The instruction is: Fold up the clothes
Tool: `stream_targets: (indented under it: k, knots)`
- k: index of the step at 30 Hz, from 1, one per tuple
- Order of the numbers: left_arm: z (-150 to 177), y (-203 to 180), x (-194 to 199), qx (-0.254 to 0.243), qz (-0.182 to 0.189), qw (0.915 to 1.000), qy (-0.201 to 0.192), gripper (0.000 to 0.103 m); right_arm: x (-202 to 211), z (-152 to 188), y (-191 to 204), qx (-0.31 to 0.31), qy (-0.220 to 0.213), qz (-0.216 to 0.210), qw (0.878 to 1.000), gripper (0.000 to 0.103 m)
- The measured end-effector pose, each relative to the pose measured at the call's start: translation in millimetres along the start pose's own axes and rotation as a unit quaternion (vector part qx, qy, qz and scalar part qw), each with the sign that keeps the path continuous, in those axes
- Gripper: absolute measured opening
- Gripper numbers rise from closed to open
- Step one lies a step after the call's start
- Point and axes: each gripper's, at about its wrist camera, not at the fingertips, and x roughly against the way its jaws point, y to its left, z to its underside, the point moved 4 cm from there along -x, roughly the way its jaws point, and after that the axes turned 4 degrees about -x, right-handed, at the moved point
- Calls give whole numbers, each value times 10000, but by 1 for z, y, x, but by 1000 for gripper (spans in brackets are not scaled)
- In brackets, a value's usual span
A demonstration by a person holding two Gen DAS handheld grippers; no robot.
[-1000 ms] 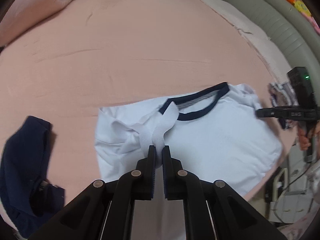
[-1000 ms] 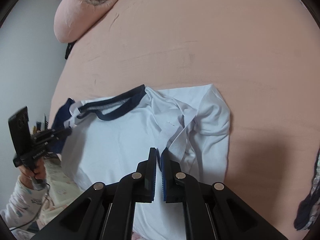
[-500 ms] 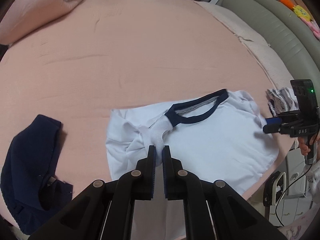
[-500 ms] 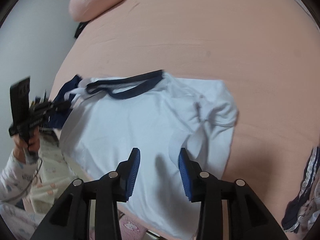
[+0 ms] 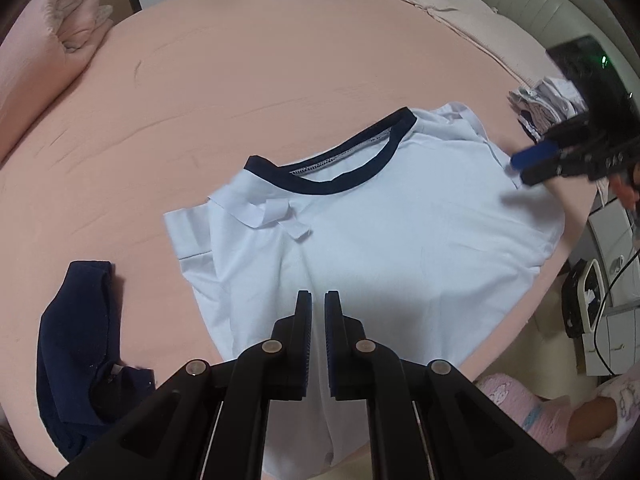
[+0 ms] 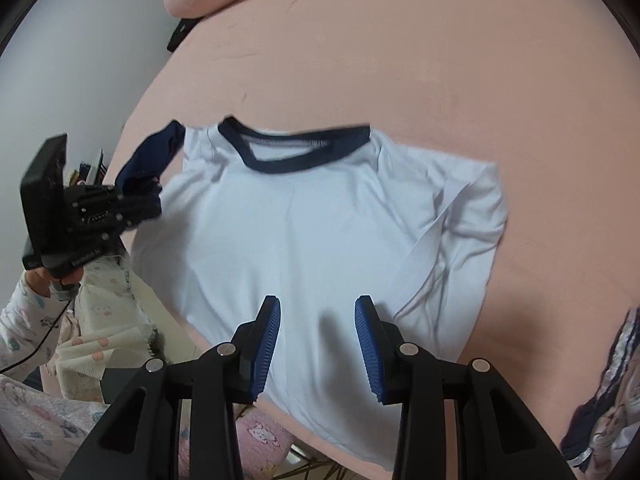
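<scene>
The left gripper point(image 5: 318, 300) hangs over the lower middle of the white T-shirt point(image 5: 380, 240), its fingers point(image 5: 304, 320) pressed together with only a thin slit between them and no cloth caught there. From that view the shirt spreads out from the fingertips toward twelve o'clock, its navy collar point(image 5: 340, 168) well ahead of them, and a folded-in sleeve point(image 5: 256, 210) lies at about eleven o'clock.

The right gripper point(image 6: 318, 320) hovers above the shirt's lower half with its fingers point(image 6: 268, 332) standing apart and empty; the white fabric point(image 6: 320, 220) shows through the gap. The collar point(image 6: 296, 148) sits at twelve o'clock from them, and a creased fold of sleeve point(image 6: 452, 232) at about two o'clock.

The shirt lies face up on the pink bed point(image 5: 240, 80), its hem close to the near edge of the mattress. A dark navy garment point(image 5: 76, 332) lies at nine o'clock of the left gripper, apart from the shirt. A pink pillow point(image 5: 48, 52) rests at the far corner, around ten o'clock. A small pile of pale clothes point(image 5: 540, 108) sits at two o'clock near the bed's side edge. Beyond the collar the sheet is open and smooth across a broad stretch. A patterned garment point(image 6: 600, 392) lies at the right view's four o'clock.
</scene>
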Motion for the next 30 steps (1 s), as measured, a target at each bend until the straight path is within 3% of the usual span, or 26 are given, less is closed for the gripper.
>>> stream_targets:
  k: [10, 14, 18, 24, 30]
  knots:
    - [-24, 29, 8, 832, 29, 9959, -366, 5, 39, -16, -40, -1041, -691, -169, 9920, 38]
    - [-38, 44, -1, 1283, 206, 9908, -384, 5, 36, -22, -55, -1621, -779, -309, 9832, 38]
    - [-50, 56, -13, 1680, 493, 9839, -367, 5, 31, -23, -48, -1571, -699, -439, 9841, 39]
    - [-57, 64, -45, 1986, 784, 9769, 113, 5, 20, -32, -28, -1331, -612, -396, 9884, 39]
    - [-37, 50, -56, 1894, 1166, 9729, 638, 5, 2, -34, -9, -1036, -332, -335, 9935, 39]
